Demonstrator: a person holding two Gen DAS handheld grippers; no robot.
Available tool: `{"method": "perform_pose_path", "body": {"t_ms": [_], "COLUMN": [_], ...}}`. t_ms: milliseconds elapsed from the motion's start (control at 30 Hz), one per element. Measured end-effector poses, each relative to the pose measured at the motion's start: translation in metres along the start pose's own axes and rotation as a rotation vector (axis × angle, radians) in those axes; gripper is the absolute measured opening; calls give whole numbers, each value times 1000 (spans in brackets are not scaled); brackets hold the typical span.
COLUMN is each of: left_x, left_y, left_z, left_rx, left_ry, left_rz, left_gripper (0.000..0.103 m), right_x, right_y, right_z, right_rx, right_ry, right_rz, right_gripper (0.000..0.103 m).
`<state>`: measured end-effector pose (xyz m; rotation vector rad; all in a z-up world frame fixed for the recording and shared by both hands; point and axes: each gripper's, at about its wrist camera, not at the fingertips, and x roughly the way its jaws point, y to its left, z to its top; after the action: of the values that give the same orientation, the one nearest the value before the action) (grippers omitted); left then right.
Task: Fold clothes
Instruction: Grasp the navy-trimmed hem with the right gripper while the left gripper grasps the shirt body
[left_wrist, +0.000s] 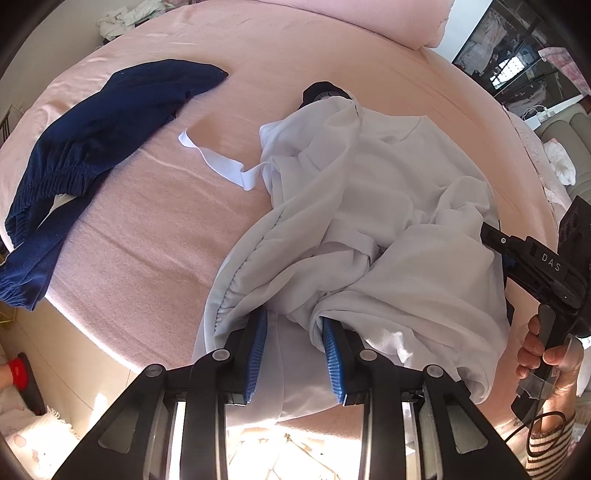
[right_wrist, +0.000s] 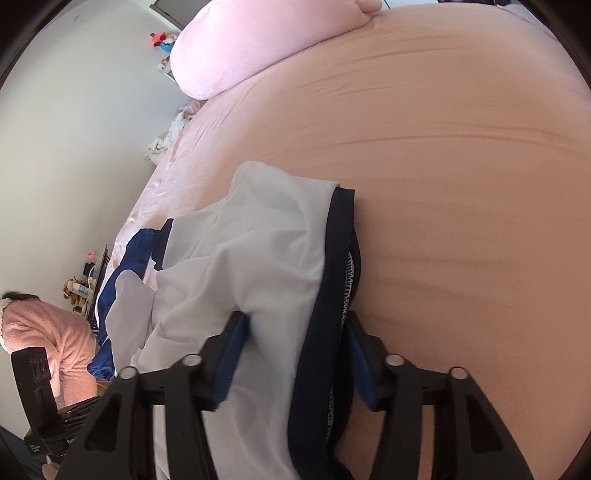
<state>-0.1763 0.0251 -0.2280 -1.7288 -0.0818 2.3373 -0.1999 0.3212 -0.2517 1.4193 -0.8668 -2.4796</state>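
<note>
A crumpled white garment (left_wrist: 369, 206) with a dark navy hem (right_wrist: 325, 295) lies on the pink bed (left_wrist: 147, 240). My left gripper (left_wrist: 295, 354) is shut on a bunched fold at its near edge, white cloth pinched between the blue pads. In the right wrist view, my right gripper (right_wrist: 297, 347) closes on the white cloth and navy hem, a pad touching each side. From the left wrist view the right gripper (left_wrist: 493, 236) shows at the garment's right edge, held by a hand (left_wrist: 546, 354). A white strap (left_wrist: 218, 162) trails left from the garment.
Navy trousers (left_wrist: 92, 147) with an elastic waistband lie on the bed's left side. A pink pillow (right_wrist: 258, 44) sits at the far end, with bare pink sheet (right_wrist: 461, 184) to the right. A person in pink fleece (right_wrist: 55, 332) stands by the bed edge.
</note>
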Motion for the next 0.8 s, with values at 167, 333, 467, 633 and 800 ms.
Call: {"method": "perform_pose_path", "body": {"t_ms": [167, 333, 467, 633, 800], "left_x": [-11, -34, -50, -37, -26], "left_y": [1, -1, -11, -14, -14], "left_z": [2, 12, 15, 39, 51], "left_rx": [-21, -31, -44, -38, -40], "left_ry": [36, 24, -16, -41, -30], "left_rz": [-71, -72, -109, -43, -23], "left_gripper": [28, 63, 65, 66, 66], "right_x": [4, 2, 1, -2, -2], "right_y": [16, 19, 11, 16, 33], "right_z": [-6, -9, -8, -9, -15], "right_rx": [-80, -106, -61, -87, -217], "right_ry": [3, -9, -18, -43, -73], "right_rz": [-64, -91, -61, -103, -229], "right_gripper": [20, 19, 19, 18, 17]}}
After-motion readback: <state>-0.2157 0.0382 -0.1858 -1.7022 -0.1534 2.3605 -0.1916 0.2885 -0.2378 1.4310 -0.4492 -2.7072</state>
